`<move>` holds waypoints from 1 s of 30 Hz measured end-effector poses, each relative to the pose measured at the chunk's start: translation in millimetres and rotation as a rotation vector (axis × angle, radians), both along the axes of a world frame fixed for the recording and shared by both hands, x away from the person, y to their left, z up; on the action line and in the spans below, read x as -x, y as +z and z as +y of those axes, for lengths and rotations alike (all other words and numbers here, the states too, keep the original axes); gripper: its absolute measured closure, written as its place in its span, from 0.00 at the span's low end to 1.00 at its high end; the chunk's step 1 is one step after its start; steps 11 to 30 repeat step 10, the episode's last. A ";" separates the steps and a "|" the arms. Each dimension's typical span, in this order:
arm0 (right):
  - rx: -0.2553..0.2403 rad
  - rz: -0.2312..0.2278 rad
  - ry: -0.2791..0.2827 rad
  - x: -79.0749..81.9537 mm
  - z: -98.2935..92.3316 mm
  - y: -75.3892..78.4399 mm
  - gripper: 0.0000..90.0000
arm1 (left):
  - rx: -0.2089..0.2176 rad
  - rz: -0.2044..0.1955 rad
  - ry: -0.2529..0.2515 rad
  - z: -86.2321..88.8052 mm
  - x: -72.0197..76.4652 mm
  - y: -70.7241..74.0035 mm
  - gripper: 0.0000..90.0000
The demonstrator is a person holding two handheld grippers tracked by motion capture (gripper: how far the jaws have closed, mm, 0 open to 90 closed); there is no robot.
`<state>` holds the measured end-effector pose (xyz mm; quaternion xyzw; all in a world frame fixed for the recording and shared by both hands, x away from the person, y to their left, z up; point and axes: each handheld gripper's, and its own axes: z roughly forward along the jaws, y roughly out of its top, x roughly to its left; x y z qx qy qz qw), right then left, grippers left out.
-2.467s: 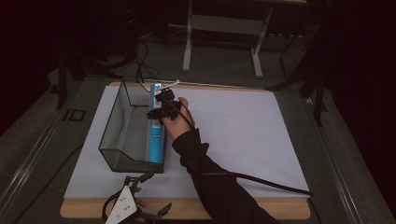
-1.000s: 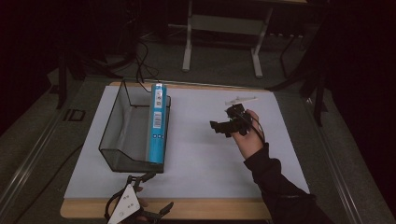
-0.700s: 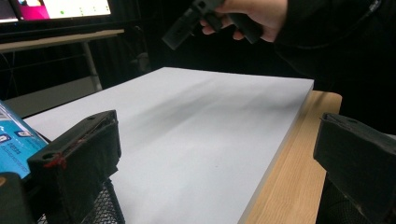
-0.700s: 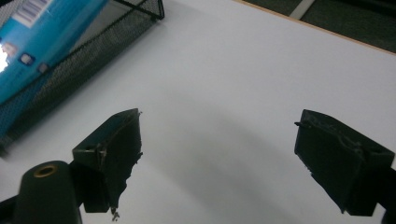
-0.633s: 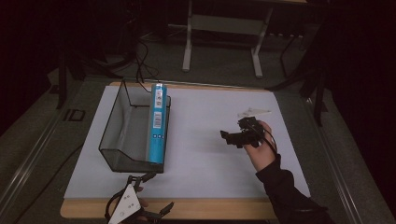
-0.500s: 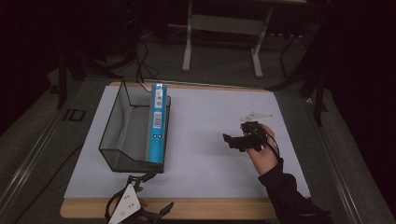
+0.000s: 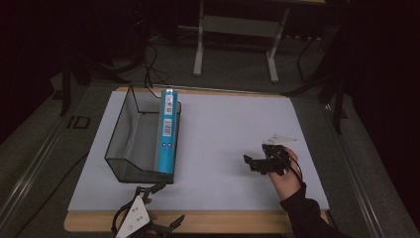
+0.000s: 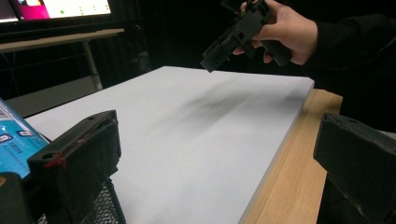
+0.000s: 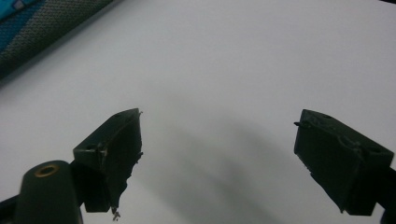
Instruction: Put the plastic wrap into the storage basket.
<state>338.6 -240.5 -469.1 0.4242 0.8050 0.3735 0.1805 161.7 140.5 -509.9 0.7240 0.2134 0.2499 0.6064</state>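
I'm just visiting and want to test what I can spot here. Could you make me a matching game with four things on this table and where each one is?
Things:
1. blue tube
2. mesh basket
3. left gripper
4. right gripper

Places or states:
A. open, above the white sheet's right part
B. on the white sheet's left part
C. open, at the table's near wooden edge
D. lying along the basket's right side

Pairs: 1-D, 2-B, 3-C, 4-A

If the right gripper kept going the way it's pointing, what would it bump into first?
Probably the white table sheet itself: the open right gripper tilts down at bare sheet. Skimming above it, the black mesh basket holding the blue tube comes next, though depth is unclear.
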 end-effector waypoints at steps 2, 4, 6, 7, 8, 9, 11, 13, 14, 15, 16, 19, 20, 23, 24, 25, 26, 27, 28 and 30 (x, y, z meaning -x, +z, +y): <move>0.007 -0.001 0.003 -0.9 0.9 -1.2 0.17 | -0.002 0.000 0.002 0.6 -0.1 0.1 0.01; 0.010 0.001 0.007 -1.3 2.1 -1.8 0.17 | 0.000 0.001 0.001 0.5 -0.3 -0.1 0.01; 0.014 -0.004 0.009 -0.8 3.1 -1.9 0.17 | -0.001 0.001 0.000 0.1 -0.3 -0.1 0.01; 0.014 -0.004 0.012 -0.7 3.3 -1.8 0.17 | 0.000 0.000 -0.001 0.0 -0.3 -0.1 0.01; 0.014 -0.004 0.012 -0.7 3.3 -1.8 0.17 | 0.000 0.000 -0.001 0.0 -0.3 -0.1 0.01; 0.014 -0.005 0.013 -0.6 3.5 -1.6 0.17 | 0.000 0.000 -0.001 0.0 -0.3 -0.1 0.01; 0.015 -0.009 0.014 -0.5 3.8 -1.6 0.17 | -0.001 0.002 0.001 -0.1 -0.7 -0.3 0.01; 0.015 -0.009 0.014 -0.5 3.8 -1.6 0.17 | -0.001 0.002 0.001 -0.1 -0.7 -0.3 0.01; 0.015 -0.009 0.014 -0.5 3.8 -1.6 0.17 | -0.001 0.002 0.001 -0.1 -0.7 -0.3 0.01; 0.015 -0.009 0.014 -0.5 3.8 -1.6 0.17 | -0.001 0.002 0.001 -0.1 -0.7 -0.3 0.01; 0.015 -0.009 0.014 -0.5 3.8 -1.6 0.17 | -0.001 0.002 0.001 -0.1 -0.7 -0.3 0.01; 0.015 -0.009 0.014 -0.5 3.8 -1.6 0.17 | -0.001 0.002 0.001 -0.1 -0.7 -0.3 0.01; 0.015 -0.009 0.014 -0.5 3.8 -1.6 0.17 | -0.001 0.002 0.001 -0.1 -0.7 -0.3 0.01; 0.015 -0.009 0.014 -0.5 3.8 -1.6 0.17 | -0.001 0.002 0.001 -0.1 -0.7 -0.3 0.01; 0.015 -0.009 0.014 -0.5 3.8 -1.6 0.17 | -0.001 0.002 0.001 -0.1 -0.7 -0.3 0.01; 0.015 -0.009 0.014 -0.5 3.8 -1.6 0.17 | -0.001 0.002 0.001 -0.1 -0.7 -0.3 0.01; 0.015 -0.009 0.014 -0.5 3.8 -1.6 0.17 | -0.001 0.002 0.001 -0.1 -0.7 -0.3 0.01; 0.015 -0.009 0.014 -0.5 3.8 -1.6 0.17 | -0.001 0.002 0.001 -0.1 -0.7 -0.3 0.01; 0.015 -0.009 0.014 -0.5 3.8 -1.6 0.17 | -0.001 0.002 0.001 -0.1 -0.7 -0.3 0.01; 0.015 -0.009 0.014 -0.5 3.8 -1.6 0.17 | -0.001 0.002 0.001 -0.1 -0.7 -0.3 0.01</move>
